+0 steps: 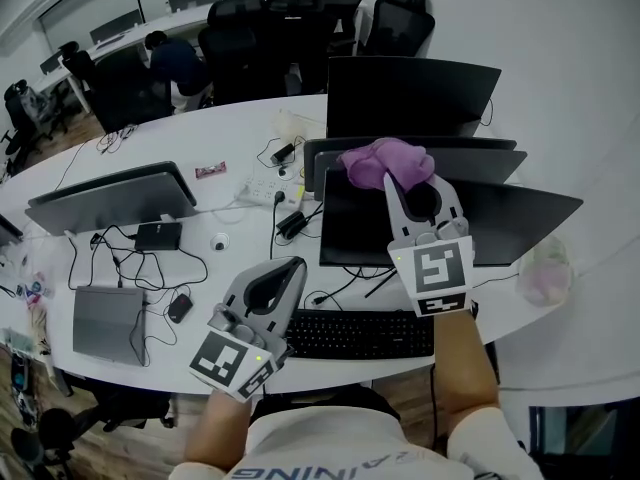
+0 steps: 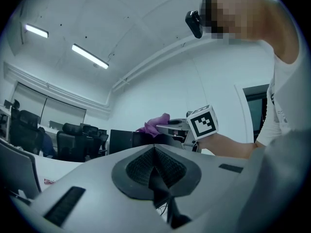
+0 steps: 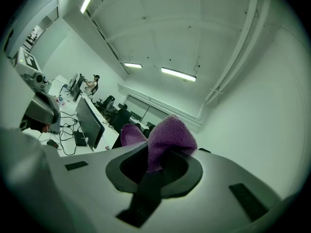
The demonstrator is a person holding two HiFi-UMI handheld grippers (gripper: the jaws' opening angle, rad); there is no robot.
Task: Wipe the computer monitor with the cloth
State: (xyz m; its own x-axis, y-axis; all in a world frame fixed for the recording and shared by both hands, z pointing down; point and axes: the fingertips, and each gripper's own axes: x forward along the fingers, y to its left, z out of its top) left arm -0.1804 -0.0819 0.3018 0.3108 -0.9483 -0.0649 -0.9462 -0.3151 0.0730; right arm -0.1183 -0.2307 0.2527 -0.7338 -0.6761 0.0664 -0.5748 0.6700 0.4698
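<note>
The black computer monitor (image 1: pixel 500 223) stands in front of me, seen from steeply above. A purple cloth (image 1: pixel 388 161) lies bunched against its top edge, clamped in my right gripper (image 1: pixel 395 180), which reaches over the screen. In the right gripper view the cloth (image 3: pixel 167 137) sticks out from between the shut jaws of the right gripper (image 3: pixel 155 159). My left gripper (image 1: pixel 292 266) hangs lower left of the monitor, above the keyboard's left end, shut with nothing in it. The left gripper view looks upward past the left gripper (image 2: pixel 154 150) to the cloth (image 2: pixel 156 124) and the right gripper's marker cube (image 2: pixel 201 122).
A black keyboard (image 1: pixel 360 333) lies at the desk's front edge. Two more monitors stand behind (image 1: pixel 410 93) and to the left (image 1: pixel 110 198). Cables, a power strip (image 1: pixel 262 190) and a grey box (image 1: pixel 105 323) crowd the left. A person (image 1: pixel 175 63) sits among office chairs at the back.
</note>
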